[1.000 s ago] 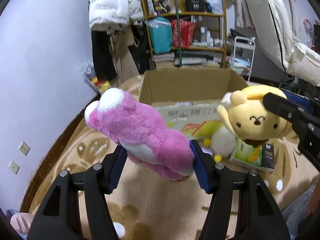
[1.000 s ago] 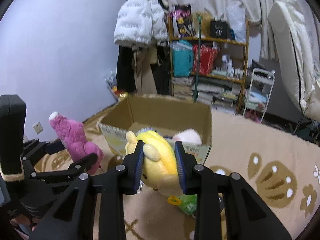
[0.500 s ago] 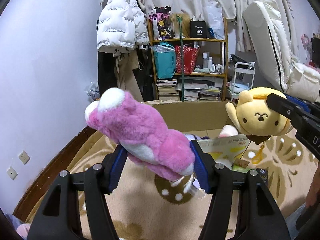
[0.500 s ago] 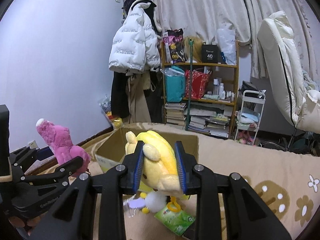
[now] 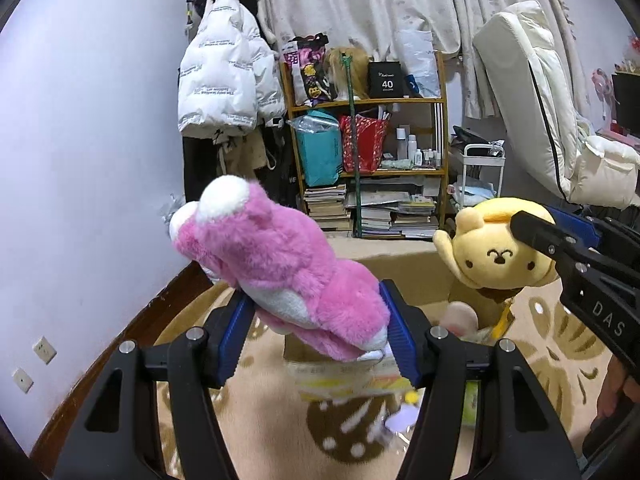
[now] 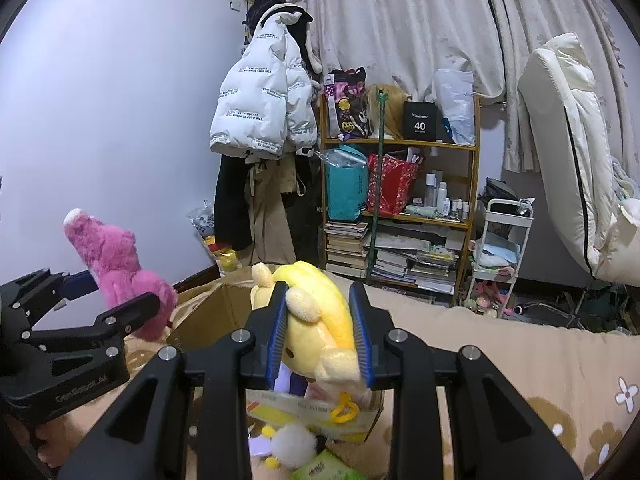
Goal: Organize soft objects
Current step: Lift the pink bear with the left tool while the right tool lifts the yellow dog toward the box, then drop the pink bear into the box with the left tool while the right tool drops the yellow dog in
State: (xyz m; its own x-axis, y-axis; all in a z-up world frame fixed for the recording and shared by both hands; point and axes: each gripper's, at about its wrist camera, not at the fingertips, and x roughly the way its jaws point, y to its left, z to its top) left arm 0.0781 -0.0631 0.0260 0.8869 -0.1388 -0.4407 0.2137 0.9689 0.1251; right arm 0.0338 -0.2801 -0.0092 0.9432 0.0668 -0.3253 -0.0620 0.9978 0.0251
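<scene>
the pink plush toy (image 5: 288, 264) is squeezed between the jaws of the left gripper (image 5: 316, 340), and the yellow plush toy (image 6: 316, 320) is pinched tight in the right gripper (image 6: 320, 336). both are held up in the air over the cardboard box (image 6: 212, 312). each toy should be brought right over the open box before it is let go. a white pom-pom (image 6: 294, 446) on the rug is seen only in the right view

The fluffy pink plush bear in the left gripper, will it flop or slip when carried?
The fluffy pink plush bear likely flops: its head juts past the left gripper unsupported. Its body bulges between the pads, so probably soft and light. Fur may slide a little.
</scene>
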